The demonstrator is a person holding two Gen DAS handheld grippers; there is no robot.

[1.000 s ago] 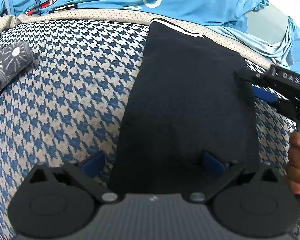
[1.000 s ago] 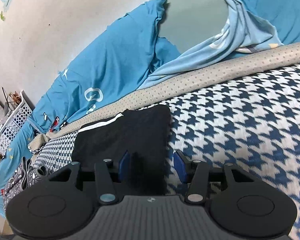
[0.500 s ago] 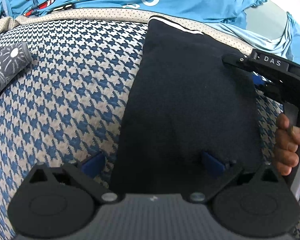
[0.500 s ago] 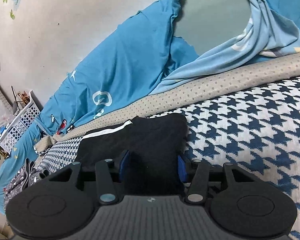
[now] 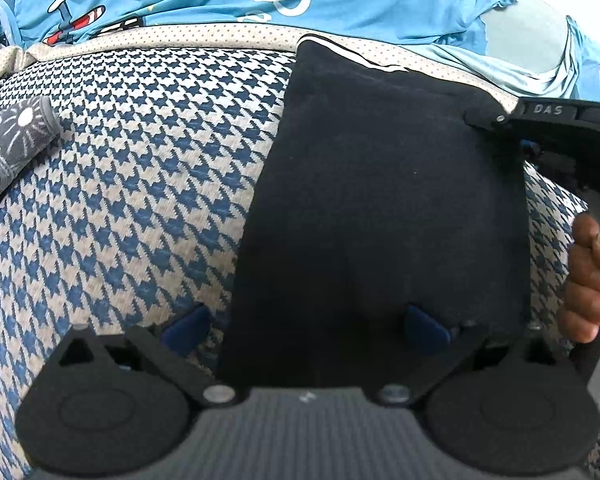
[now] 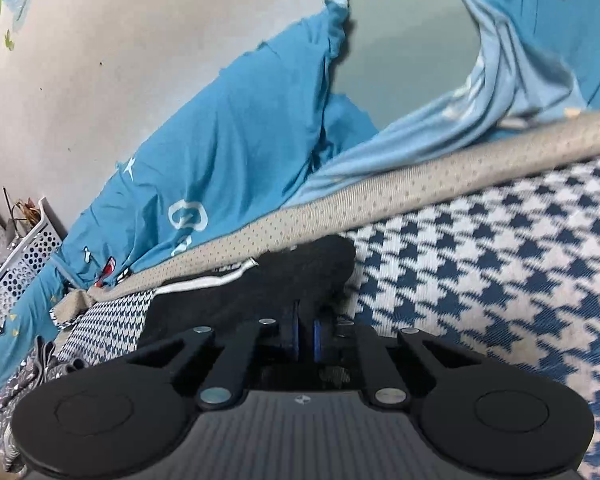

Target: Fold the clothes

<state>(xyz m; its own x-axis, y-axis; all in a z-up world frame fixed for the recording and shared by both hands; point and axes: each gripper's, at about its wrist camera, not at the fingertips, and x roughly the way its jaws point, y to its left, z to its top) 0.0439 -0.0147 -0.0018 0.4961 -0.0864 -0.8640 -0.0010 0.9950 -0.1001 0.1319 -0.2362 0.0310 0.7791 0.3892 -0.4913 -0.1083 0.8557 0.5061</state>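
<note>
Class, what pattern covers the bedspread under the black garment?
Blue-and-cream houndstooth bedspread; clearest in the left wrist view.

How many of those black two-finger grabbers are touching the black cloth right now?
2. The right gripper is pinched shut on the black garment at its far right corner. The left gripper sits open at its near edge, one finger on the cloth.

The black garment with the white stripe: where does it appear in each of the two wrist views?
Left wrist view: the black garment fills the centre, running from the upper middle down between the open left tongs.
Right wrist view: lower centre-left, pinched at its near corner by the right tongs.
Shared landmark: the beige dotted border.
</note>
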